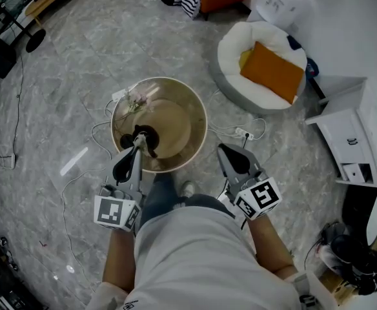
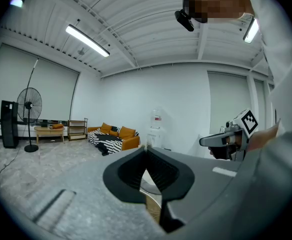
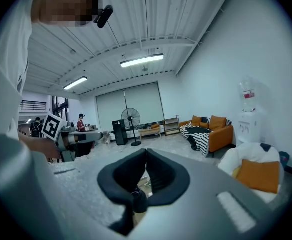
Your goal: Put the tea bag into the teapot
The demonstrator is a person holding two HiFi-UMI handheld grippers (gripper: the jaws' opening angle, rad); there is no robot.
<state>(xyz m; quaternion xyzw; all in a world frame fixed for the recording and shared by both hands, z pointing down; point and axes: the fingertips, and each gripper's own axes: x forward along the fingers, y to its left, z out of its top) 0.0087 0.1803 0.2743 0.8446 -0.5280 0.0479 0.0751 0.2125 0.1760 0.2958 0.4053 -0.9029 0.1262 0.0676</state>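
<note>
A round gold-topped table [image 1: 188, 118] stands on the marble floor in front of me. On its near left part sits a small black teapot [image 1: 146, 136], with a sprig of flowers [image 1: 135, 102] behind it. My left gripper [image 1: 137, 146] reaches over the table's near edge, its tip right beside the teapot; its jaws meet at the tip [image 2: 146, 149] with nothing between them. My right gripper [image 1: 222, 148] hangs off the table's right edge, its jaws together [image 3: 146, 151] and empty. A dark rounded object [image 3: 138, 200] shows below its jaws. I see no tea bag in any view.
A white round cushion bed with an orange pillow [image 1: 266, 60] lies at the back right. A white cabinet [image 1: 350, 131] stands at the right. Cables and a power strip [image 1: 241, 133] trail round the table's foot. A standing fan [image 1: 8, 8] is far left.
</note>
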